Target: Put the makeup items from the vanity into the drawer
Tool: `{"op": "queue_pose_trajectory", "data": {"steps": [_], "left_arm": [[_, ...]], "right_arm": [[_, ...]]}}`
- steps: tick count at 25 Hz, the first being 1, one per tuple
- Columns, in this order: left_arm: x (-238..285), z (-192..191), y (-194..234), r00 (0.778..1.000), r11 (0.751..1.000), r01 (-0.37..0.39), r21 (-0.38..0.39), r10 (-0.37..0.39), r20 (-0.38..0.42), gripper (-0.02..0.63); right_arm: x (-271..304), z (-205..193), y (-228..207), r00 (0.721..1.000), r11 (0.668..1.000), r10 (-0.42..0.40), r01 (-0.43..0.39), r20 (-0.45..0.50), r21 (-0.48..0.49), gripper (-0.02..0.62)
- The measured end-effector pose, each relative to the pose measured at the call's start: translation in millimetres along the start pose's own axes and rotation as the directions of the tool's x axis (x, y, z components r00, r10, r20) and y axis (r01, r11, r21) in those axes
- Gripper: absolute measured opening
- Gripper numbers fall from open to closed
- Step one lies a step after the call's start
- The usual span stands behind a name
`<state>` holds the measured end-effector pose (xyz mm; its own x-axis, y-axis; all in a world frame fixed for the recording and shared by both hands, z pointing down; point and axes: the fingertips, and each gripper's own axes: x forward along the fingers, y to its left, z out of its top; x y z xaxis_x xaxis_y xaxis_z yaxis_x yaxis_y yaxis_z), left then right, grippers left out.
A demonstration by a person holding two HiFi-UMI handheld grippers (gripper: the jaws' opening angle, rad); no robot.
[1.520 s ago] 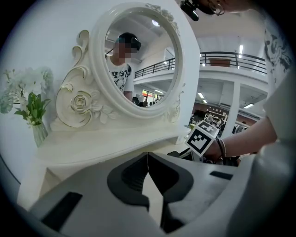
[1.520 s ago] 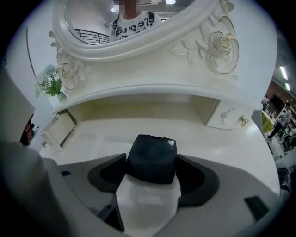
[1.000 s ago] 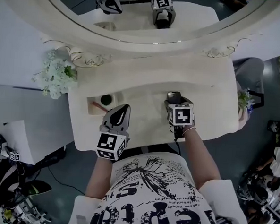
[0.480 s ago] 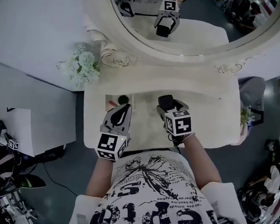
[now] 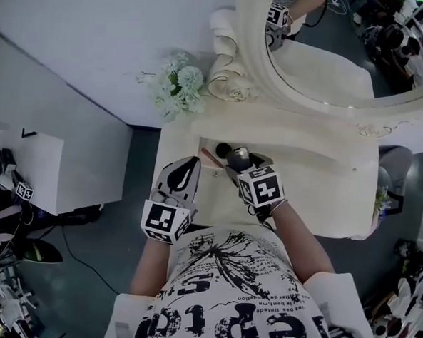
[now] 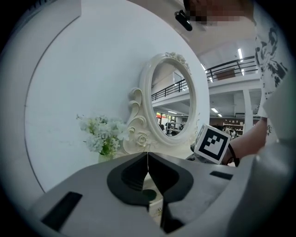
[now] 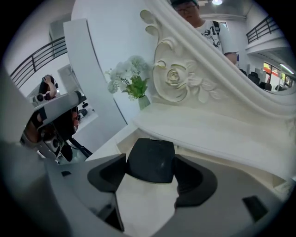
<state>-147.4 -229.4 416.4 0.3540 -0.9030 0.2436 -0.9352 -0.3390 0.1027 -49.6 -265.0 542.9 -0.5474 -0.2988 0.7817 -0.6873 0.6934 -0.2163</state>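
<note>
**Vanity surface** [image 5: 318, 171]: cream top, running from centre to 3 o'clock in the head view. It sits further to the right of the frame than a second ago, as the head has turned left.

**Mirror** [image 5: 332, 65]: oval with a carved frame, at 1 o'clock.

**Flowers** [image 5: 175, 84]: white bunch at 11 o'clock, at the surface's left end.

**Drawer** [image 5: 211, 145]: open, at the left end of the surface, at 12 o'clock from the person's chest. It already holds a round dark item [image 5: 223, 150] and a reddish stick [image 5: 212, 157].

**Right tool** [image 5: 241, 159]: jaws closed on a black makeup item [image 7: 151, 159], which fills the gap between them. A second ago it was over mid-surface, well apart from the drawer. It has since travelled left and is now just beside the drawer, at 3 o'clock from the round item. Judgement: carry nearly finished, with lowering and release the step in hand.

**Left tool** [image 5: 189, 165]: jaws together with nothing between them. It is parked at the near edge, at 7 o'clock from the drawer, and its place has barely changed.
</note>
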Motion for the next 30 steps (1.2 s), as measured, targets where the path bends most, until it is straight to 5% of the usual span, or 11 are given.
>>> {"op": "queue_pose_trajectory", "data": {"steps": [11,24,30], "left_arm": [[-36,-8,58,0.998,0.998,-0.057,0.011,0.057,0.0,0.021],[-30,-9,69,1.0,1.0,-0.022,0.016,0.022,0.002,0.021],[-19,-2,53,1.0,0.999,0.027,0.039,-0.027,0.002,0.021]], "right_arm": [[52,20,33,0.996,1.0,-0.005,0.004,-0.085,-0.011,0.328],[29,41,30,0.998,0.998,-0.057,0.056,0.033,0.026,0.324],[-12,57,14,0.97,0.99,-0.133,0.121,0.206,0.071,0.064]]}}
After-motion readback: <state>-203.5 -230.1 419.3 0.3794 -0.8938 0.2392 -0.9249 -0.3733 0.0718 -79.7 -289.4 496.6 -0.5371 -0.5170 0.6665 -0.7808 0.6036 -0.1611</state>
